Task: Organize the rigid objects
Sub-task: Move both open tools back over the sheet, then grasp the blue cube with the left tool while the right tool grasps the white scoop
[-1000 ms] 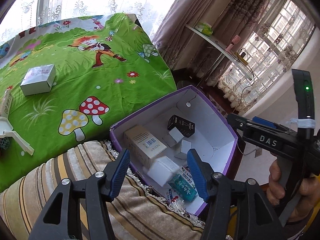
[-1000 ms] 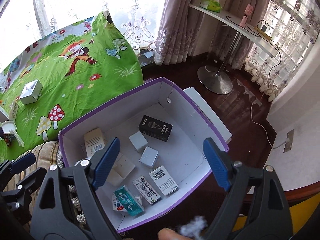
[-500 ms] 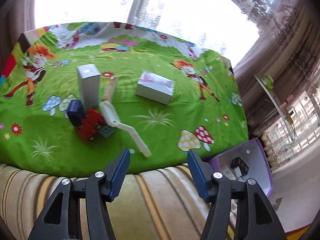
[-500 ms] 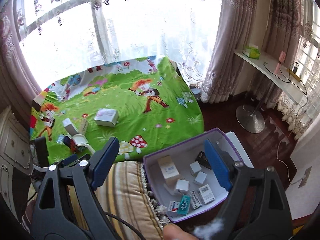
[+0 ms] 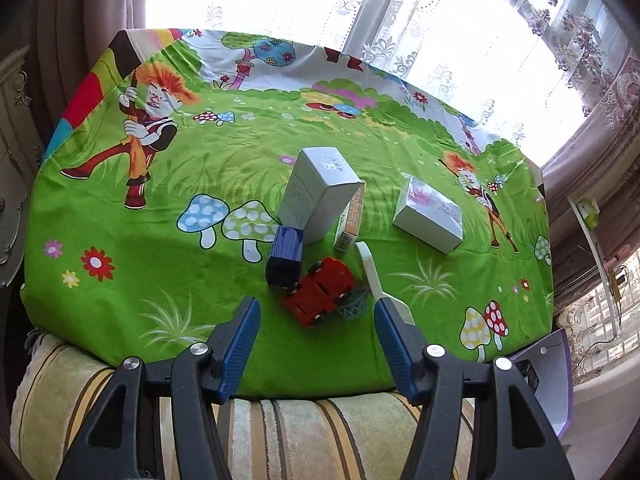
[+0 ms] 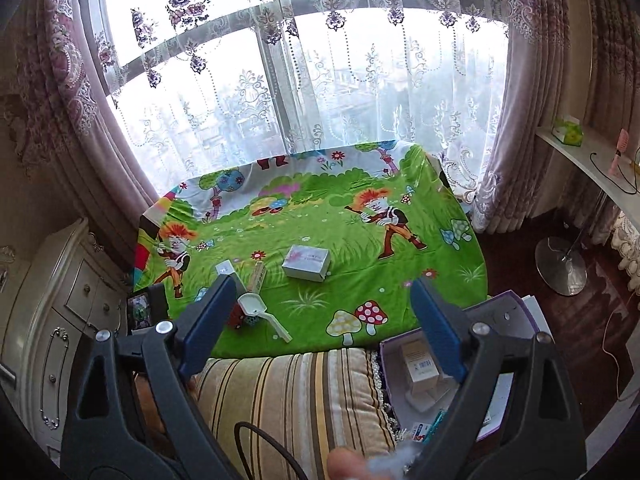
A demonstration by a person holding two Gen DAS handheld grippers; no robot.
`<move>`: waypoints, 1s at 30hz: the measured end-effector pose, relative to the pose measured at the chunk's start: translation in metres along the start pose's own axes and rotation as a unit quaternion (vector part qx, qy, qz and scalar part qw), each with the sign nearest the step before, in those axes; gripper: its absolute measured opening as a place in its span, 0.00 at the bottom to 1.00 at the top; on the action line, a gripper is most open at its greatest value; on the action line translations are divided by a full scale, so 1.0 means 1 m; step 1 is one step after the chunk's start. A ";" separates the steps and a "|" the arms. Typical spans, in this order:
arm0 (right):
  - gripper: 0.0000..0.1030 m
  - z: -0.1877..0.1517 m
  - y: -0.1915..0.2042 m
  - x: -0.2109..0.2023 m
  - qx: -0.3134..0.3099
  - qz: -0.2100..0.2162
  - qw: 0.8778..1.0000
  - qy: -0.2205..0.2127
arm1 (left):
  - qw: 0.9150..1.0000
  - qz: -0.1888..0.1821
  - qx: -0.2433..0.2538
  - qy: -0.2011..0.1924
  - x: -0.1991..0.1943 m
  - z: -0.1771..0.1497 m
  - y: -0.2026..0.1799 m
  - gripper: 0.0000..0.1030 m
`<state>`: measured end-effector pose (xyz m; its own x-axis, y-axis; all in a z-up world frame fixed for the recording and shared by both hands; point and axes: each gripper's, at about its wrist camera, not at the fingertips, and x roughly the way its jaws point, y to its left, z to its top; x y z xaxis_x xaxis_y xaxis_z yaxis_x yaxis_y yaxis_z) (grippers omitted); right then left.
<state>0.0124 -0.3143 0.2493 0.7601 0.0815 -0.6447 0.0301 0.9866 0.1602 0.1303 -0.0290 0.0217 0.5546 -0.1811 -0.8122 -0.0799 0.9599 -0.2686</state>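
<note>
On the green cartoon cloth (image 5: 160, 280) stands a tall white box (image 5: 316, 196) with a narrow orange-and-white box (image 5: 352, 216) leaning beside it. In front of them lie a dark blue block (image 5: 285, 256), a red toy car (image 5: 320, 292), a small teal basket (image 5: 354, 306) and a white scoop (image 5: 370, 268). A flat white box (image 5: 428, 216) rests to the right. My left gripper (image 5: 314, 305) is open and empty, its tips just short of the car. My right gripper (image 6: 323, 282) hangs open and empty, high above the cushion. The purple-rimmed box (image 6: 524, 312) holds several small cartons.
A striped cushion (image 5: 320, 432) lies between me and the cloth. A cream cabinet (image 6: 60, 320) stands at the left, lace curtains (image 6: 320, 80) behind, and a wall shelf (image 6: 580, 160) at the right. A fingertip (image 6: 344, 464) and a black cable (image 6: 280, 448) show at the bottom.
My left gripper swung away from the purple box to the cluster of things on the cloth. My right gripper rose and drew back from the box, so the whole cloth and window show.
</note>
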 end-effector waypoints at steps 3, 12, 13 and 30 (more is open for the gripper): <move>0.88 0.000 0.004 0.001 -0.007 0.012 1.000 0.004 | 1.000 0.002 -0.002 0.002 0.003 0.003 0.004 0.59; 0.88 0.001 0.014 0.012 -0.016 0.007 1.000 0.002 | 1.000 -0.003 0.003 0.009 0.011 0.011 0.004 0.59; 0.88 0.000 0.014 0.018 -0.018 0.006 1.000 0.008 | 1.000 -0.002 0.000 0.012 0.013 0.013 0.006 0.59; 0.92 -0.072 0.019 0.193 -0.174 0.047 0.959 0.217 | 0.999 0.003 -0.006 0.049 0.059 0.043 0.025 0.58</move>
<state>0.1131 -0.2698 0.0737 0.4047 0.1480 -0.9024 -0.3015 0.9532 0.0211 0.1965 -0.0070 -0.0112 0.4706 -0.1950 -0.8605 -0.0941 0.9586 -0.2686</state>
